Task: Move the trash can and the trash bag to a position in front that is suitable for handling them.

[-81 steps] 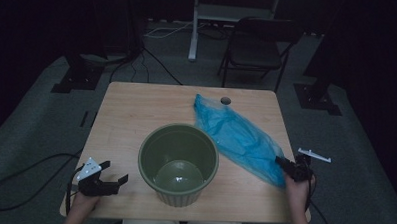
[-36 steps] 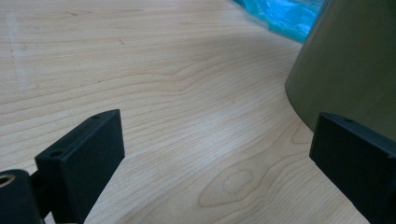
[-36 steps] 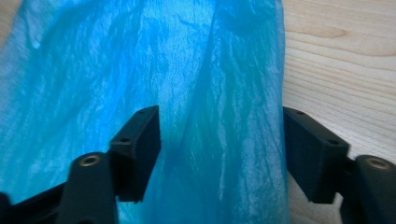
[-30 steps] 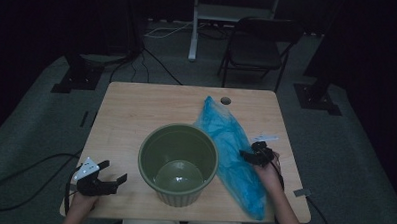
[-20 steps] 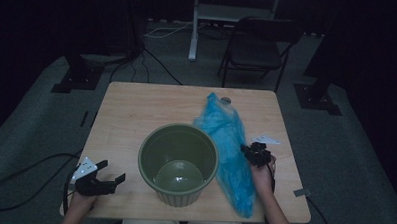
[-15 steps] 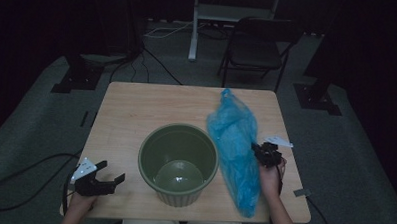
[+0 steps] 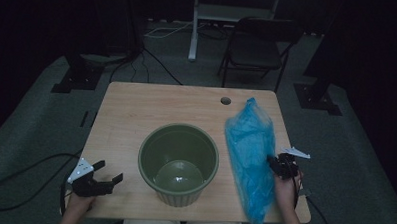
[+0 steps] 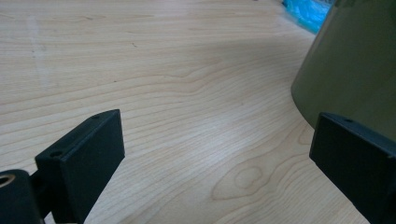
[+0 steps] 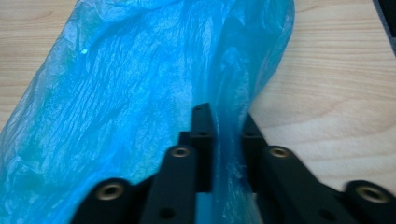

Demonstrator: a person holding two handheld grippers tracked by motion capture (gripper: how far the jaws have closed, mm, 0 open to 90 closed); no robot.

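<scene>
blue bag [image 7: 250,159] | right gripper [image 9: 224,140] jaws just reopening, seemingly still pinching a fold | left gripper [image 8: 215,154] jaws wide, empty

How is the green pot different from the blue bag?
The round green plastic pot stands upright and keeps its stiff shape; the thin blue plastic bag lies long, flat and crinkly. Nothing holds the pot, while the right gripper has a fold of the bag between its jaws. Both rest on the wooden table.

Dark room, folding chair [image 7: 257,49], grey carpet [image 7: 31,116]
</scene>
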